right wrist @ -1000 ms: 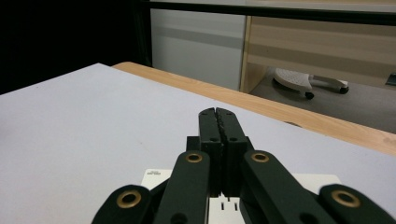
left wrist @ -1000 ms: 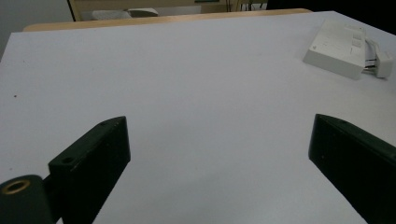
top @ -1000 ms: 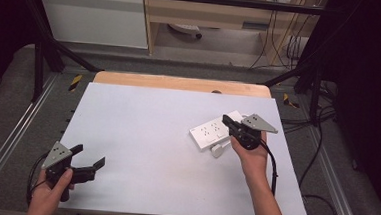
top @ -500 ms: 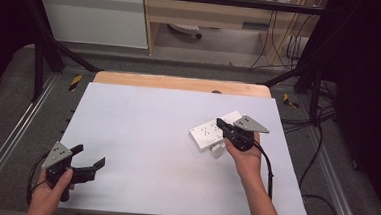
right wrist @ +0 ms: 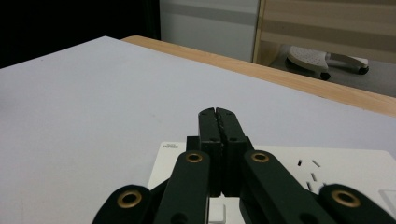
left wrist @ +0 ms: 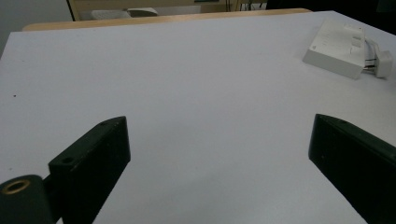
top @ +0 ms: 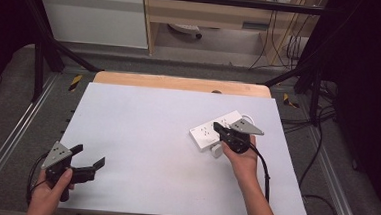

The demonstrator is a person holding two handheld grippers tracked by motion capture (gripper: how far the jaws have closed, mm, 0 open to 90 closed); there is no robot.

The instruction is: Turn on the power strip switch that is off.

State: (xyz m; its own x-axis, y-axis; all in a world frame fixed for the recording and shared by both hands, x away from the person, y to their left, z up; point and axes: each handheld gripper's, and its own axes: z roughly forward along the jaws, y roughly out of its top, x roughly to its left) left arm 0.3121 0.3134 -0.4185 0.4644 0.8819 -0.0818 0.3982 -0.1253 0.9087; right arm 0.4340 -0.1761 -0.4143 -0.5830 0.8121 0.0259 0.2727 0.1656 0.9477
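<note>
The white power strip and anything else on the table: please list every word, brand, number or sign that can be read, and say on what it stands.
No text can be read with certainty.
Small grey print on the near corner of the white power strip, seen in the right gripper view: too small and blurred to read.
Right gripper, left gripper, table: no writing seen.

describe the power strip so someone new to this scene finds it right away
Start from the white table and go to its right half, near the far edge. The power strip lies flat there, angled, just under the shut right gripper. It is a white rectangular block with dark socket slots on top, and a small white plug sits beside it.
</note>
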